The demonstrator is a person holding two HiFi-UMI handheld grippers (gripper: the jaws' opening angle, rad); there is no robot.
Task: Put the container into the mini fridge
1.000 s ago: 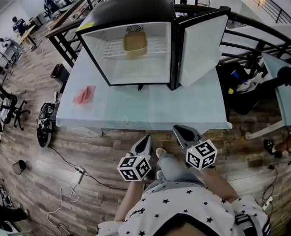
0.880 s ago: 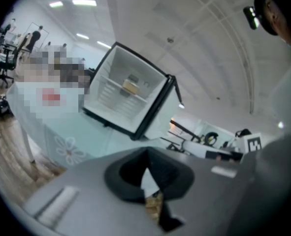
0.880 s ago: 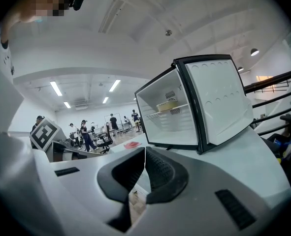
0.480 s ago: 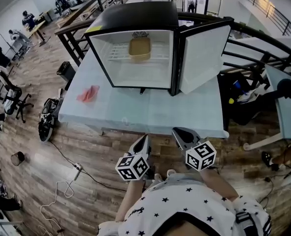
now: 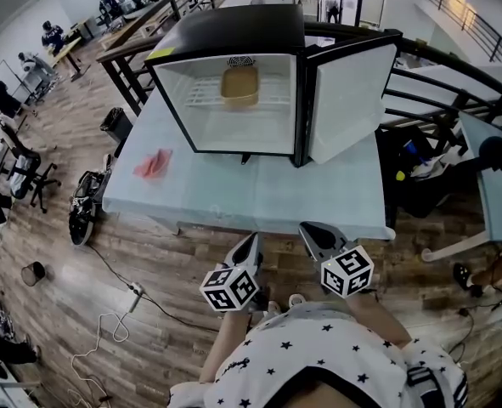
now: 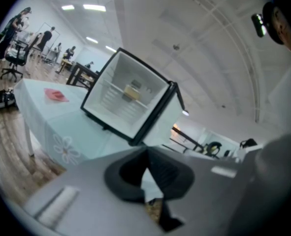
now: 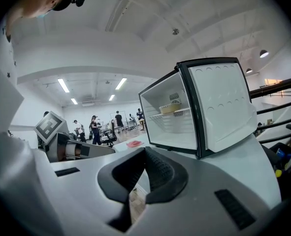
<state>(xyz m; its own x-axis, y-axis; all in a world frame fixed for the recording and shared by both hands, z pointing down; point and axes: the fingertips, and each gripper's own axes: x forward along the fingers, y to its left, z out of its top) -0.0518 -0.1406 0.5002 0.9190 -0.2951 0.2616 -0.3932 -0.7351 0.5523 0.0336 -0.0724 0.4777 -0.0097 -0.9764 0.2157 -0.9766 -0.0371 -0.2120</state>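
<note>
Two closed, empty grippers hang near the person, well short of the table (image 5: 234,189). The left gripper (image 5: 251,239) points straight ahead at the fridge (image 5: 234,24), where the container (image 5: 239,86) already sits on the shelf, long side across. The right gripper (image 5: 307,227) is nearer the door (image 5: 348,92), which stands open at right, so closing it probably falls to that hand.

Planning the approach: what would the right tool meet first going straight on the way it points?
The right tool would likely meet the table first, before the open mini fridge; depth is unclear.
</note>
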